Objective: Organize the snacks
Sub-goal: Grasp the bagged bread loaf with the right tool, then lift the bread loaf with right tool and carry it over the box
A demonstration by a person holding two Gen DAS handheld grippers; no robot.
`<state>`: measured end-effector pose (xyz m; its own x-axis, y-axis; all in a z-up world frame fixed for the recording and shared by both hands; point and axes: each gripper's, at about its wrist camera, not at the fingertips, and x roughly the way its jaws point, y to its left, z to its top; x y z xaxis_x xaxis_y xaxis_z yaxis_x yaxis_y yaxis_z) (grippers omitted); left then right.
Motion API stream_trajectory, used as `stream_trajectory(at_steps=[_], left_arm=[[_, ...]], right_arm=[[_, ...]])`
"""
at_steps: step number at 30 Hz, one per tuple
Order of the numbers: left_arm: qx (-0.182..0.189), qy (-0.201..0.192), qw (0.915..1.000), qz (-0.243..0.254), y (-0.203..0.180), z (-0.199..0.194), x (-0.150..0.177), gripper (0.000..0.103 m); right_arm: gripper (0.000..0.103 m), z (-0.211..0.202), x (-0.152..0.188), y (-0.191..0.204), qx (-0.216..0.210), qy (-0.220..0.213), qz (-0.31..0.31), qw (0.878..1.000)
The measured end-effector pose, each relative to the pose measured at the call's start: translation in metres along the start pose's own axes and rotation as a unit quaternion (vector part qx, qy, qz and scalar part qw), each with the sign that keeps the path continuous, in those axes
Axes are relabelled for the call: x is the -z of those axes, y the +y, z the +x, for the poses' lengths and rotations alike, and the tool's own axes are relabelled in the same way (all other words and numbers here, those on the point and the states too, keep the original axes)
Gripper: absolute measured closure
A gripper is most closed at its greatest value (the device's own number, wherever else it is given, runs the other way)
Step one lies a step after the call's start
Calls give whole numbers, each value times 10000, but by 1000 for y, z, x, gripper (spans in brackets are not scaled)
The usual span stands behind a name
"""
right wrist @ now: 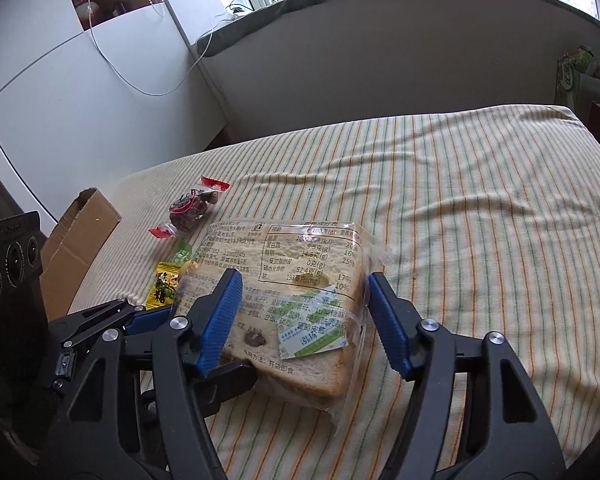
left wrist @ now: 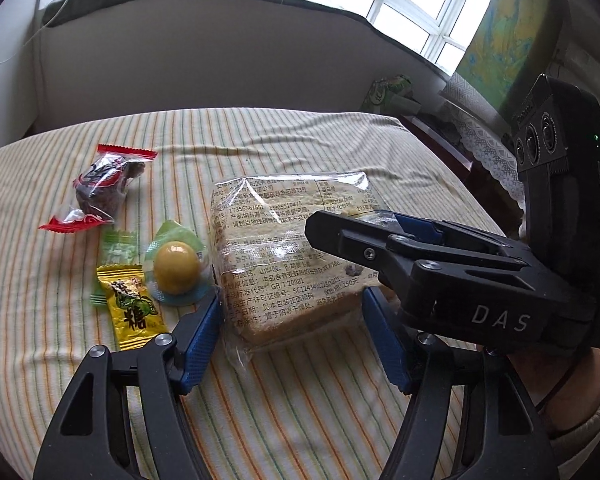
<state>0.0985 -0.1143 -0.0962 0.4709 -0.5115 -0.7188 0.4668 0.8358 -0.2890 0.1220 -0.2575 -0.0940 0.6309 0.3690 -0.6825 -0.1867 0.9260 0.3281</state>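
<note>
A clear pack of sliced bread (left wrist: 276, 248) (right wrist: 300, 264) lies on the striped cloth. My left gripper (left wrist: 294, 320) straddles its near end, one blue pad against each side of the wrapper. My right gripper (right wrist: 300, 304) holds the same pack from the other side, its pads against both edges; in the left wrist view the right gripper (left wrist: 340, 228) reaches over the pack's right part. To the left lie a red-wrapped dark snack (left wrist: 104, 184) (right wrist: 192, 208), a green candy (left wrist: 118, 248), a yellow candy (left wrist: 134, 308) (right wrist: 164, 288) and a cup with a yellow ball (left wrist: 178, 268).
An open cardboard box (right wrist: 76, 248) stands off the cloth's left edge. A green bag (left wrist: 388, 92) sits beyond the far right corner. A person's wrist (left wrist: 560, 392) shows behind the right gripper. The striped cloth (right wrist: 480, 200) stretches wrinkled to the right and back.
</note>
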Motion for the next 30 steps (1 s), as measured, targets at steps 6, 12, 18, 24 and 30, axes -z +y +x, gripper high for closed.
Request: stream_trajectory(at_steps=[6, 12, 18, 24, 30], left_arm=[[-32, -64, 9999, 92, -4, -3, 2, 35], [-19, -91, 9999, 69, -12, -10, 16, 35], [-50, -126, 9999, 87, -16, -10, 18, 35], [-30, -436, 9988, 206, -25, -38, 11, 35], [-17, -1025, 9939, 397, -39, -94, 4, 35]], right_arm=[[36, -7, 6, 3, 27, -31, 74, 10000], [36, -19, 25, 6, 7, -155, 201, 9997], [36, -25, 25, 7, 23, -240, 232, 9994], [36, -66, 11, 31, 49, -637, -18, 9980], [36, -112, 2, 74, 99, -1070, -391, 9934]])
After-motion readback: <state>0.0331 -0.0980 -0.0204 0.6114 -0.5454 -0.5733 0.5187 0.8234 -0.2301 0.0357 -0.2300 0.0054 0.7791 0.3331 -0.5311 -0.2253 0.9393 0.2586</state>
